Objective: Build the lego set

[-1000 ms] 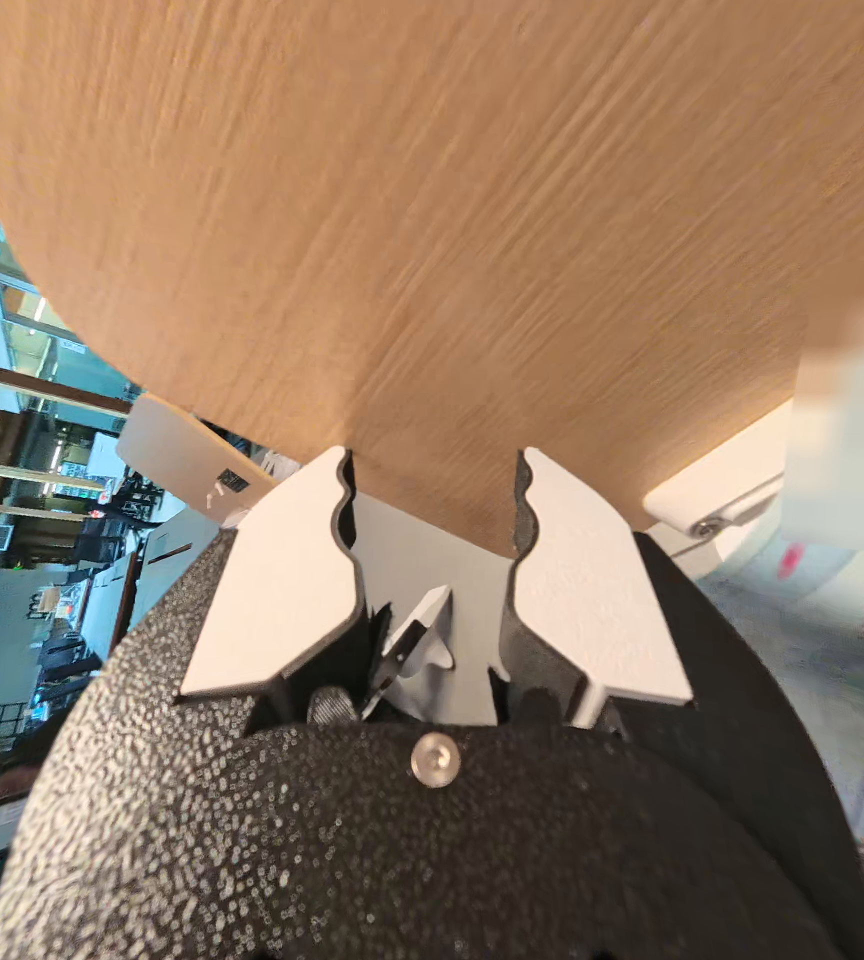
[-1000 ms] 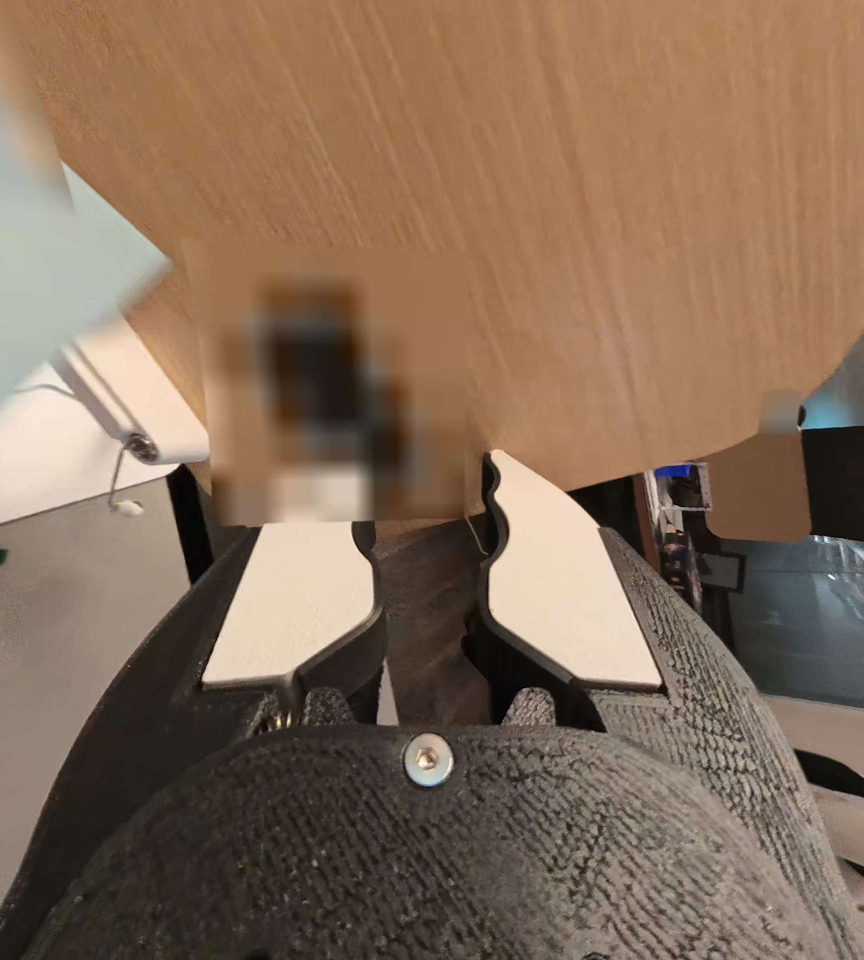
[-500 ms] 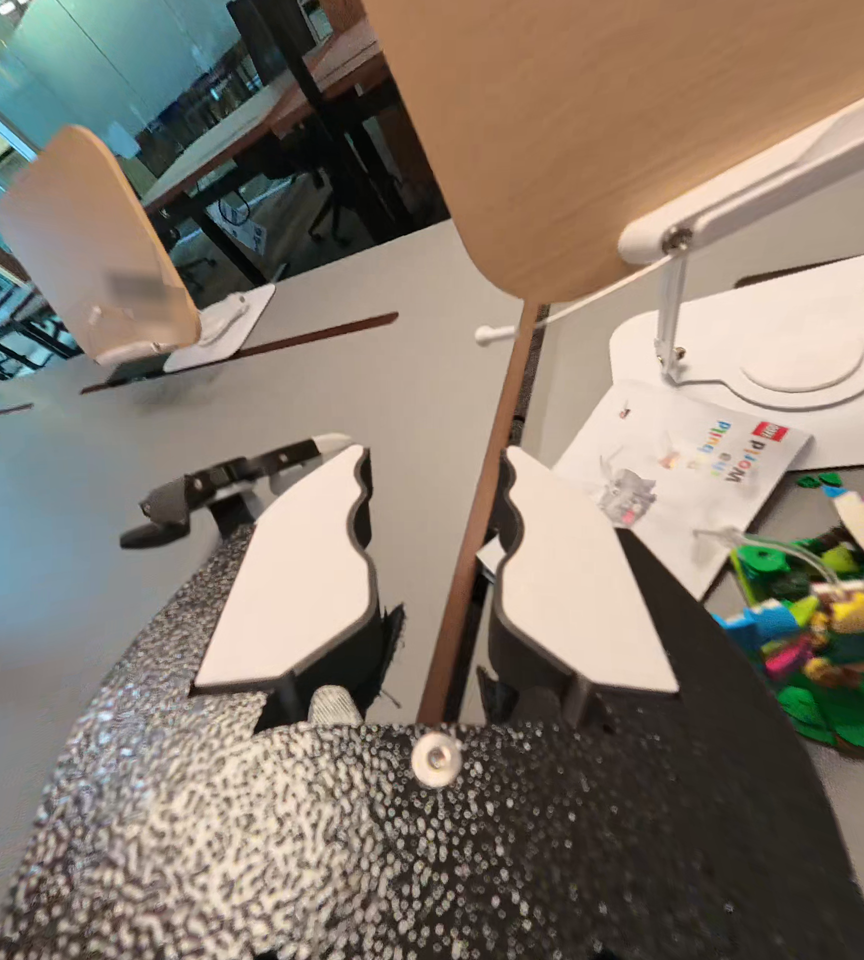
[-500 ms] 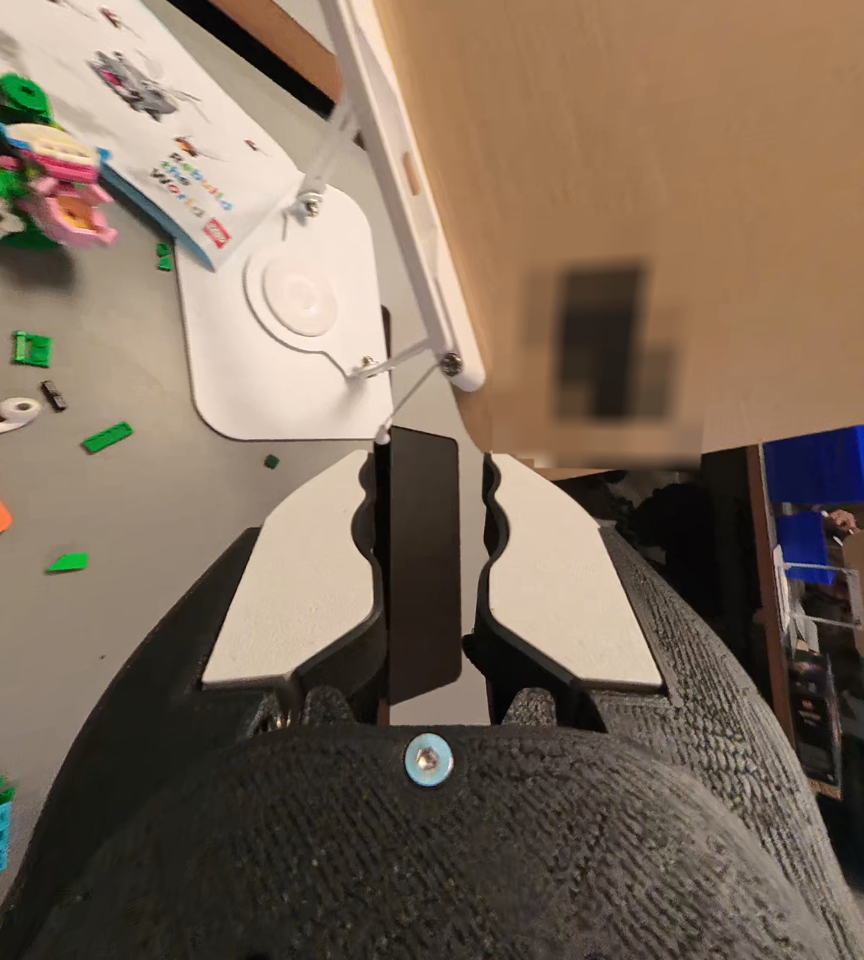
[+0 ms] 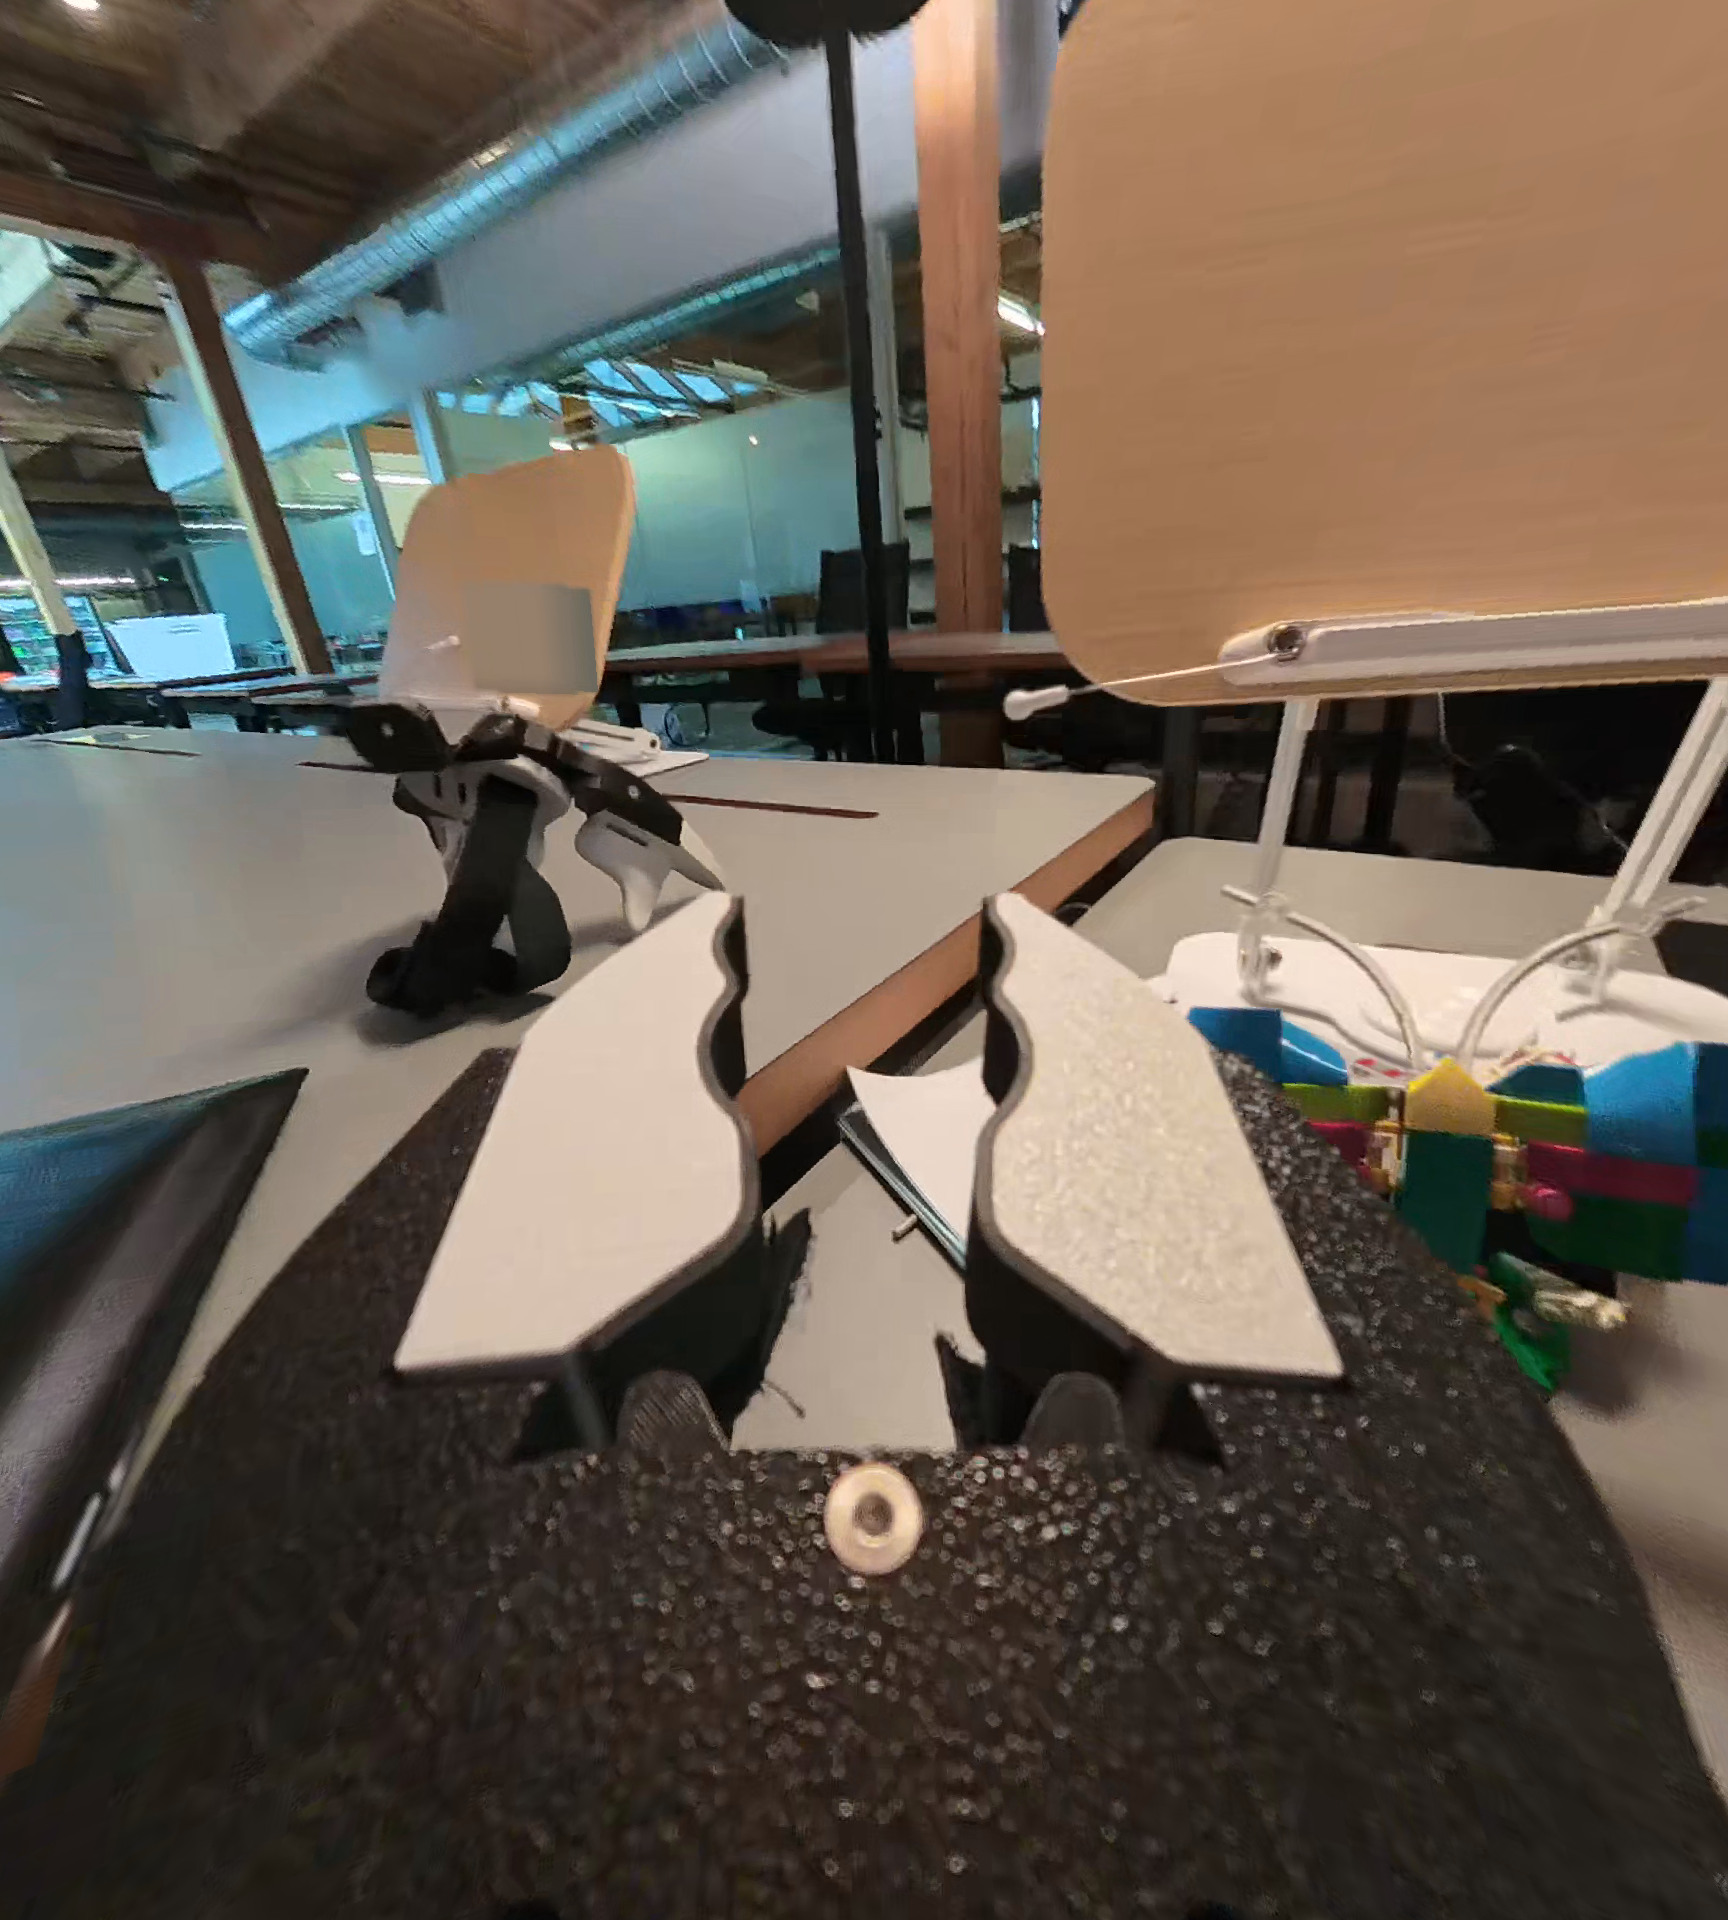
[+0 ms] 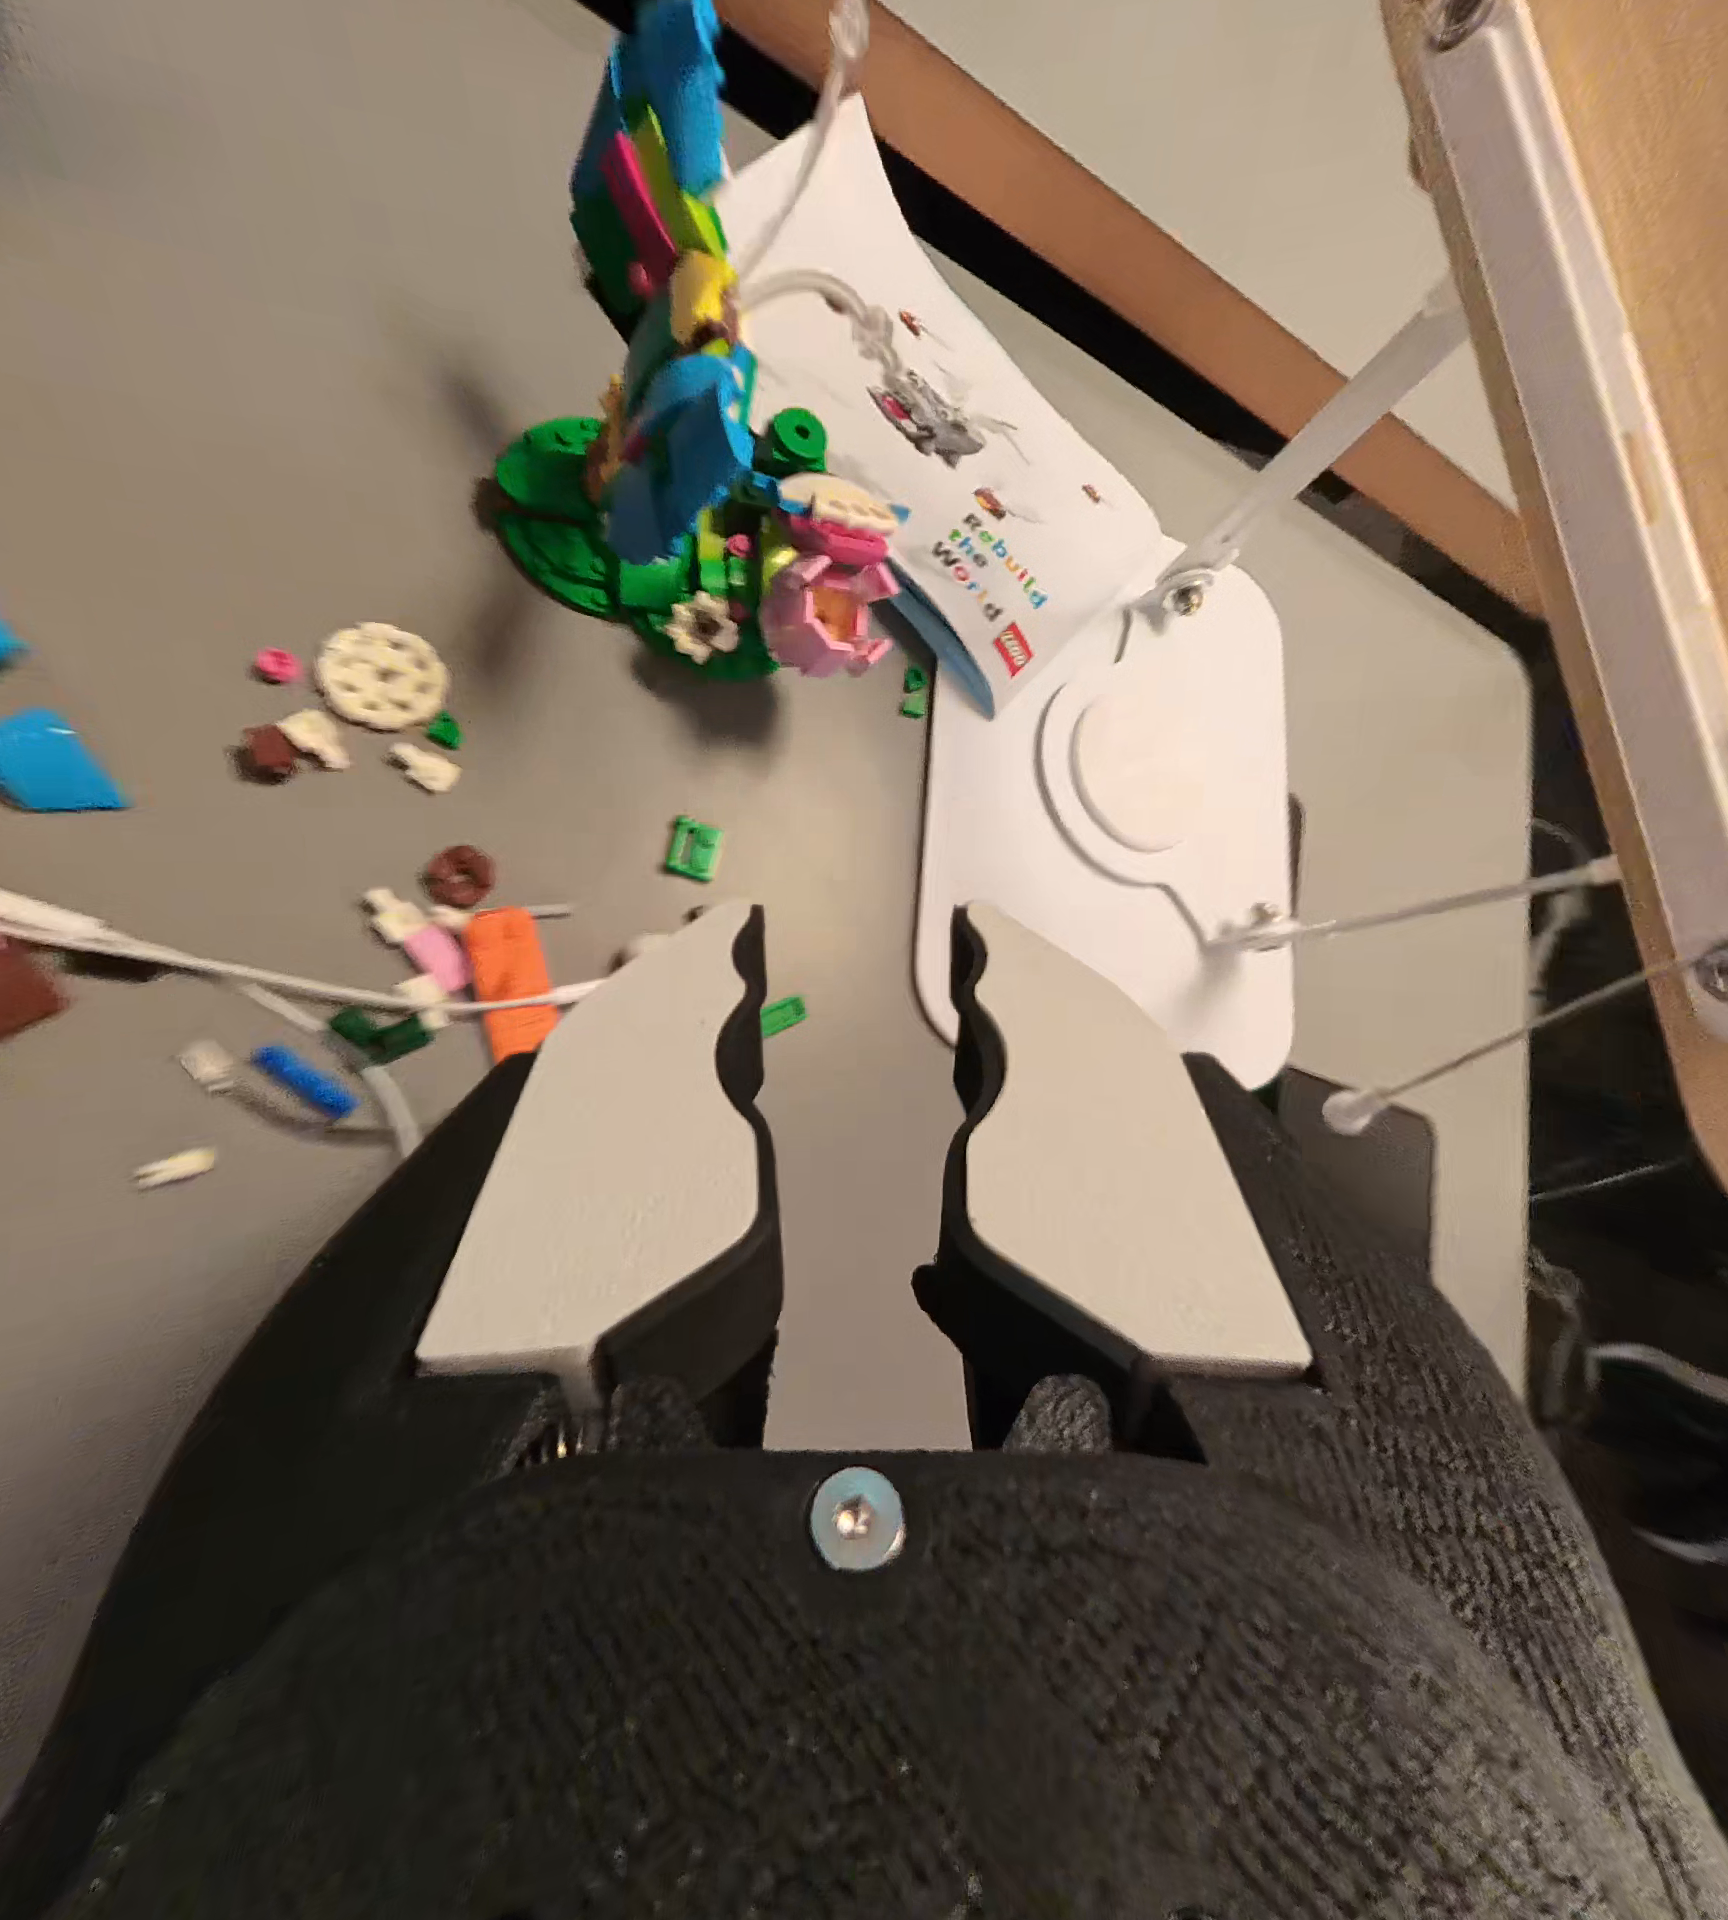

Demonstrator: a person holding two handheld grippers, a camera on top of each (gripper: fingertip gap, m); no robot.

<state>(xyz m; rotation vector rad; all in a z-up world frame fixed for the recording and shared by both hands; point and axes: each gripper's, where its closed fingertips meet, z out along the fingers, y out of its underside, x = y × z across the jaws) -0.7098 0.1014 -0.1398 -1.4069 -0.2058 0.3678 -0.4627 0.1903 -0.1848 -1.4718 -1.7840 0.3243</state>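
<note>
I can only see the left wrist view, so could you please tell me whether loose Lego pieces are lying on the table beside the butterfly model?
Observer: Yes. The right wrist view shows many loose pieces left of the butterfly model, among them a cream round lattice plate and two blue wing pieces.
Operator: Thank you. Is the right gripper holding anything?
Observer: No, the right gripper is open and empty, above the grey table.
Operator: And what lies nearest to its fingertips?
Observer: An orange piece sits just left of the fingertips, and a small green plate shows between the jaws.
</note>
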